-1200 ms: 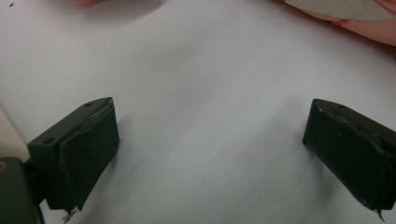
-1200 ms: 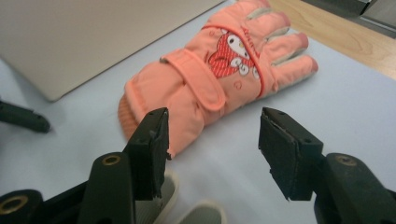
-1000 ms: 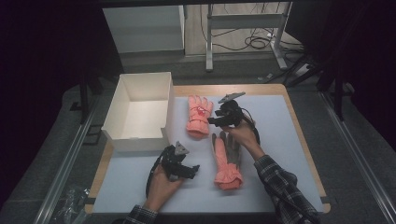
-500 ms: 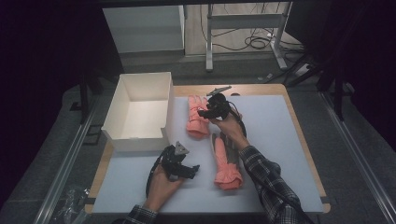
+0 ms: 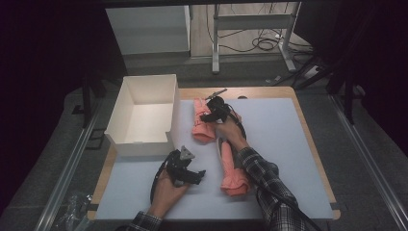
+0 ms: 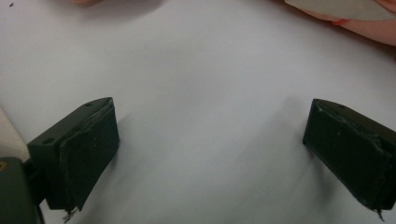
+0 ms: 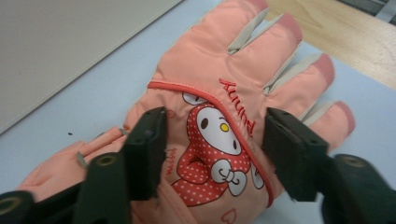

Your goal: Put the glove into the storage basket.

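Note:
Two pink gloves lie on the white mat. The far glove point(image 5: 201, 123) lies beside the box, and the near glove point(image 5: 232, 174) lies next to the right forearm. My right gripper point(image 5: 206, 117) hovers low over the far glove with its jaws open. In the right gripper view the jaws point(image 7: 212, 154) straddle the cartoon print on the glove's back point(image 7: 210, 79), and the pads do not press on it. My left gripper point(image 5: 198, 175) rests near the mat's front, open, with bare mat between its jaws point(image 6: 210, 154). A glove's edge point(image 6: 369, 28) shows at the top right of the left gripper view.
An open white box point(image 5: 126, 110) stands at the table's left, its wall close to the far glove. The white mat point(image 5: 279, 144) covers the wooden table point(image 5: 260, 91). Table edges drop off at the right and front. Cables and a metal frame lie on the floor behind.
My right gripper moved left and down, from the mat's middle to just over the far glove. The left gripper stayed where it was.

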`<state>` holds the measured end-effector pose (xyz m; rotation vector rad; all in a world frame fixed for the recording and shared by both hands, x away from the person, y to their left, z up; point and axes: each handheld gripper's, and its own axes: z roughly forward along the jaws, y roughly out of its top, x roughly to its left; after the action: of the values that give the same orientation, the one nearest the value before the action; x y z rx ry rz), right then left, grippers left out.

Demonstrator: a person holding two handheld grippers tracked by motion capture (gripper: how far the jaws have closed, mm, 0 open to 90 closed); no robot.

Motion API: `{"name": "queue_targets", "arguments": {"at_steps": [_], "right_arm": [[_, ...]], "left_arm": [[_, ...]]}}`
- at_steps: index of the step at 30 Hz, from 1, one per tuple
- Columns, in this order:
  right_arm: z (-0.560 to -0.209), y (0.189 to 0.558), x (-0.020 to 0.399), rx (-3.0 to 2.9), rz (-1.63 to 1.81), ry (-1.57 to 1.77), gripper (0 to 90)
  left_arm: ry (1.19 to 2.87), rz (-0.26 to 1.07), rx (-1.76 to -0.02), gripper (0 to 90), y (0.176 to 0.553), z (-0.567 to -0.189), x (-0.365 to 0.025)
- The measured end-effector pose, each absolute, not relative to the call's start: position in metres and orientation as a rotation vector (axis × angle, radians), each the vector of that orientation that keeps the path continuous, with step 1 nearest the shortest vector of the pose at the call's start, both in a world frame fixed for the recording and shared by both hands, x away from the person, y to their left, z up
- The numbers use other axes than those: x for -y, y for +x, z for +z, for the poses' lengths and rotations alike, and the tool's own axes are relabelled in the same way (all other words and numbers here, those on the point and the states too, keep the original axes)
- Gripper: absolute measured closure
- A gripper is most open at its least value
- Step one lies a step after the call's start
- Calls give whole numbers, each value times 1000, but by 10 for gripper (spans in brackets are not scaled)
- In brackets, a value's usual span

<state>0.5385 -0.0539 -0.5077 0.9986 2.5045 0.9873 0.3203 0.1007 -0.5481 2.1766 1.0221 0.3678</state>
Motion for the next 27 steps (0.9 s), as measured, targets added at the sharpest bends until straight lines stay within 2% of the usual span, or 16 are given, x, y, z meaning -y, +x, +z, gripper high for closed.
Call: {"name": "queue_targets", "arguments": {"at_steps": [1,4,5,8,14,27], "right_arm": [[-508,538,54,-2504,987,999,423],[-510,538,53,-2519,991,989,574],[-510,537,52,-2523,980,984,658],[-508,535,52,-2512,972,1001,765],[-507,533,56,-2493,999,1029,847],[-491,527,60,-2505,1059,1020,861]], "left_arm": [[2176,368,-1022,36,320,-548,-101],[2176,368,-1023,36,320,-548,-101],[2177,368,-1022,36,320,-548,-101],[2176,368,-1023,36,320,-548,-101],[2177,368,-1022,36,320,-548,-101],[2176,367,-1024,36,320,-548,-101]]}}
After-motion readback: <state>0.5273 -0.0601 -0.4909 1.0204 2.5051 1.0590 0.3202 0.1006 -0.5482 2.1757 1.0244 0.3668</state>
